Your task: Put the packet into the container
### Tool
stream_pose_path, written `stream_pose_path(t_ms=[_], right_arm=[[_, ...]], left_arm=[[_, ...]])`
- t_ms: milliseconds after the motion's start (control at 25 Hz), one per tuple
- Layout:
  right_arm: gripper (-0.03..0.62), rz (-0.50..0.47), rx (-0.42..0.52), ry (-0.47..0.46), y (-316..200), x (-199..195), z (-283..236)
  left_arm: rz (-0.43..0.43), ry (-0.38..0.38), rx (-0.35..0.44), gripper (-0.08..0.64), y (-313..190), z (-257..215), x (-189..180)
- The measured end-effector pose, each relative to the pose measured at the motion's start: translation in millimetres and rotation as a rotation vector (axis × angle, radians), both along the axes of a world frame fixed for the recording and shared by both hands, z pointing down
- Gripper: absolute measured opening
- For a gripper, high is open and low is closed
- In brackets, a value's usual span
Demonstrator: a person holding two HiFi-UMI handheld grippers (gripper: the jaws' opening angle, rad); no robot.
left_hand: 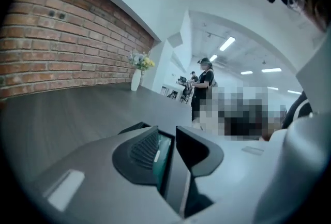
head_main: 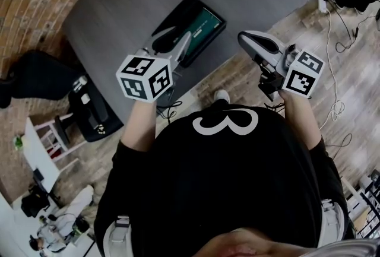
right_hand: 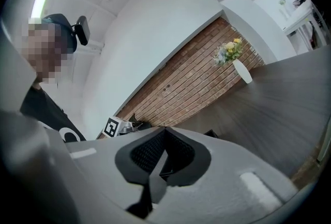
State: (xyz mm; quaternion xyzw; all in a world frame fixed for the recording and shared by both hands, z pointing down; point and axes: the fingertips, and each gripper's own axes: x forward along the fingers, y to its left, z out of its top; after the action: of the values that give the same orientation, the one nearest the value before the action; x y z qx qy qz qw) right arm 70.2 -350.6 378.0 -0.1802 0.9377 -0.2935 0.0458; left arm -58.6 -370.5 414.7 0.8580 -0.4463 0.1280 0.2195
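Green packet, flat inside the black container, on the grey table, near its front edge. Long axis from near-left to far-right in the head view, along the container's own length and roughly in line with the left gripper's reach.

Straight ahead of the left fingers and slightly below them: a green strip in the narrow gap, hard against the left pad, with a dark slot between it and the right pad. Fingers only a little apart, apparently not pinching the packet. Cannot tell whether the left pad truly touches it or merely hides its edge.

Right gripper well apart from the container, off to the right over the table's edge, fingers pressed together on nothing. Aimed along the table toward the brick wall, not at the packet.

Left gripper by far the nearer. Judging by this, packet already placed; likely next a straight pull back along that long axis, clear of the container's near rim, without dragging the packet out.
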Motion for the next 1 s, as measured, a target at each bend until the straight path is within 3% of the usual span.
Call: stream_pose_path(t_ms=[160, 360, 1000], right_arm=[[0.003, -0.026, 0.047, -0.007, 4, -11, -17], [0.002, -0.066, 0.064, -0.003, 11, -24, -31], [0.002, -0.113, 0.099, 0.026, 23, -32, -27]], left_arm=[[-0.026, 0.157, 0.071, 0.012, 18, -38, -4], [-0.006, 0.284, 0.087, 0.012, 45, -64, 4], [-0.002, 0.345, 0.133, 0.012, 65, -72, 19]])
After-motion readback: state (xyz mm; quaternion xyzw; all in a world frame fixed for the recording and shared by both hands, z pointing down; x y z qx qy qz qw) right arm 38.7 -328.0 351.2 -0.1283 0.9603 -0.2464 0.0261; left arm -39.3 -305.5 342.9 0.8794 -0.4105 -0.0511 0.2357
